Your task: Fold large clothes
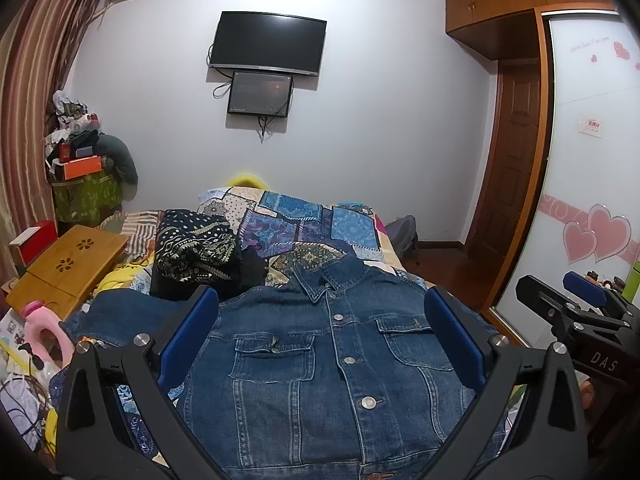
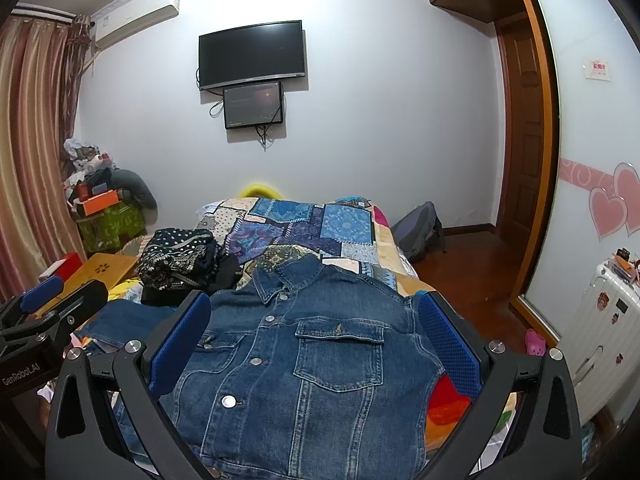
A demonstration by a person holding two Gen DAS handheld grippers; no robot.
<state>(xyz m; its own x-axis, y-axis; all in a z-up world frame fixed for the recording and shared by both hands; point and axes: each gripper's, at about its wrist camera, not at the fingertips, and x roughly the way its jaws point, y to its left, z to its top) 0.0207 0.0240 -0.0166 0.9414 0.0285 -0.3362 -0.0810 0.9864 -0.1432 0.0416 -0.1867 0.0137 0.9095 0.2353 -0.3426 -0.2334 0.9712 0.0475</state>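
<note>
Wide apart and holding nothing, left gripper [image 1: 322, 330] and right gripper [image 2: 314, 338], above denim jacket [image 1: 340, 360] lying front-up, buttoned, on patchwork quilt [image 1: 304, 224]. Left sleeve [image 1: 120, 312] spread; right sleeve seemingly tucked under. Risk: thick denim slipping, fold skewing toward patterned pile [image 1: 196, 244].

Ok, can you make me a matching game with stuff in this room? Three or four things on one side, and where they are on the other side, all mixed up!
Things:
1. denim jacket
2. TV
3. backpack
4. wooden lap desk

Places:
A. on the floor by the far right side of the bed
B. up on the wall
C. spread flat on the quilt, front side up
D. on the left side of the bed

Pairs: 1-C, 2-B, 3-A, 4-D
</note>
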